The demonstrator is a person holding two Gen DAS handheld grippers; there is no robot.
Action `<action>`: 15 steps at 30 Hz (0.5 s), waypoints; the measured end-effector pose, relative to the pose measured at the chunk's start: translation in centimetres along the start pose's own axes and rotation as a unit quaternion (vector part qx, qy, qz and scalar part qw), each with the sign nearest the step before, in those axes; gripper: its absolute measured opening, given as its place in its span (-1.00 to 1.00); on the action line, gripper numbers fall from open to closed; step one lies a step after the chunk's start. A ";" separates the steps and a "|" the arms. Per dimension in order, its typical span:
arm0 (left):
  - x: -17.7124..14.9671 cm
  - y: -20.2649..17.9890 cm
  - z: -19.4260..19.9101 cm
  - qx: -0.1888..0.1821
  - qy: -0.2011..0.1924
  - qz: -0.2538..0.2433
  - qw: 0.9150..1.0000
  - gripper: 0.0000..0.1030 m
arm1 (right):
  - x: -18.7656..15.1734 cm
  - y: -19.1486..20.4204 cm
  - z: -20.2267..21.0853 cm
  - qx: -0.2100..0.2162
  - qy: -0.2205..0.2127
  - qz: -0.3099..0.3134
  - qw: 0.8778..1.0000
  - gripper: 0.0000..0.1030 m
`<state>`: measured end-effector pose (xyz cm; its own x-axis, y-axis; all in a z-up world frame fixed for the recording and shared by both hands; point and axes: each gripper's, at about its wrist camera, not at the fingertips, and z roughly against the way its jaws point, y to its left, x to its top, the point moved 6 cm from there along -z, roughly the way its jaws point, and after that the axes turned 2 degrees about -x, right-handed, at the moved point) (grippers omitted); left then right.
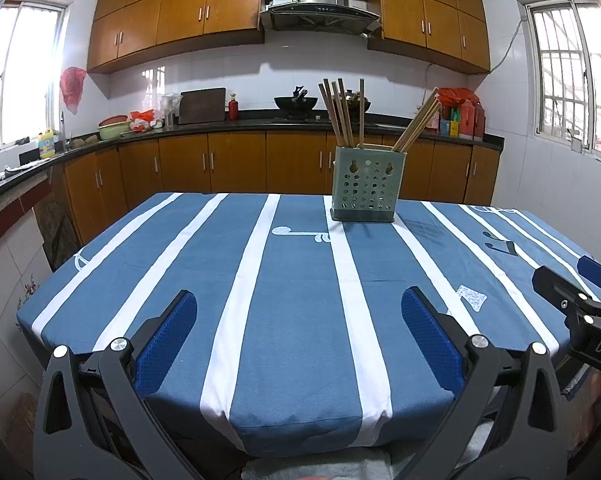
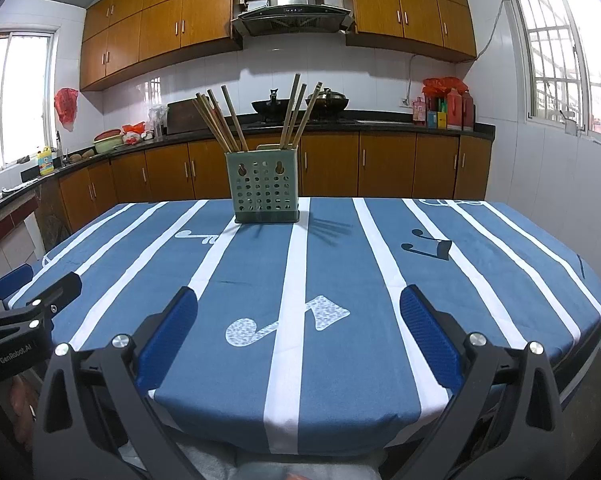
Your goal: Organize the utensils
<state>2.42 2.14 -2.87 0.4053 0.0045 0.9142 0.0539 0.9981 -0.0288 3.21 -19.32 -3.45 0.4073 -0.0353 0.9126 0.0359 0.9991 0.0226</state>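
Observation:
A pale green perforated utensil holder [image 1: 366,184] [image 2: 265,187] stands upright at the far side of the table, on the blue cloth with white stripes [image 1: 284,280] [image 2: 340,272]. Several wooden chopsticks [image 1: 342,114] [image 2: 220,122] lean out of it in two bunches, left and right. My left gripper [image 1: 300,308] is open over the near table edge, nothing between its blue pads. My right gripper [image 2: 298,304] is open too, also empty, near the front edge. Each gripper shows at the side of the other's view: right gripper [image 1: 580,292], left gripper [image 2: 32,292].
Behind the table runs a dark kitchen counter [image 1: 260,122] with wooden cabinets, woks [image 2: 272,105] on the stove, bottles [image 2: 448,108] at the right and bowls [image 1: 114,128] at the left. Windows flank both sides. The table's right edge [image 2: 596,300] drops to the floor.

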 end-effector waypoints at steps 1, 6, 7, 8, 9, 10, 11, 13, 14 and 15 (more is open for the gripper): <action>0.0 0.0 0.0 0.000 0.000 0.000 1.000 0.97 | -0.1 0.0 0.0 0.000 0.000 0.000 1.000 0.92; 0.0 0.0 0.0 0.000 0.000 0.000 1.000 0.97 | -0.1 0.0 0.0 0.000 0.001 0.000 1.000 0.92; 0.0 0.0 0.0 0.000 0.000 0.000 1.000 0.97 | -0.1 0.1 0.0 0.001 0.001 0.000 1.000 0.92; 0.0 0.0 0.0 0.000 0.000 0.000 1.000 0.97 | -0.1 0.0 0.0 0.000 0.001 0.000 1.000 0.92; 0.0 0.0 0.0 0.000 0.000 0.000 1.000 0.97 | -0.1 0.0 0.0 0.000 0.001 0.000 1.000 0.92; 0.0 0.0 0.0 0.000 0.000 0.000 1.000 0.97 | -0.1 0.0 0.0 0.000 0.001 0.000 1.000 0.92; 0.0 0.0 0.0 0.000 0.000 0.000 1.000 0.97 | -0.1 0.0 0.0 0.000 0.001 0.000 1.000 0.92; 0.1 0.0 0.0 0.000 0.000 0.000 1.000 0.97 | 0.0 0.0 0.0 0.000 0.001 0.000 1.000 0.92; 0.0 0.0 0.0 0.000 0.000 0.000 1.000 0.97 | -0.1 0.0 0.0 0.000 0.001 0.000 1.000 0.92; 0.0 0.0 0.0 0.000 0.000 0.000 1.000 0.97 | -0.1 0.1 0.0 0.000 0.001 0.000 1.000 0.92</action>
<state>2.41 2.11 -2.81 0.4060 0.0042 0.9138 0.0537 0.9982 -0.0285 3.14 -19.26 -3.50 0.4087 -0.0360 0.9119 0.0355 0.9991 0.0235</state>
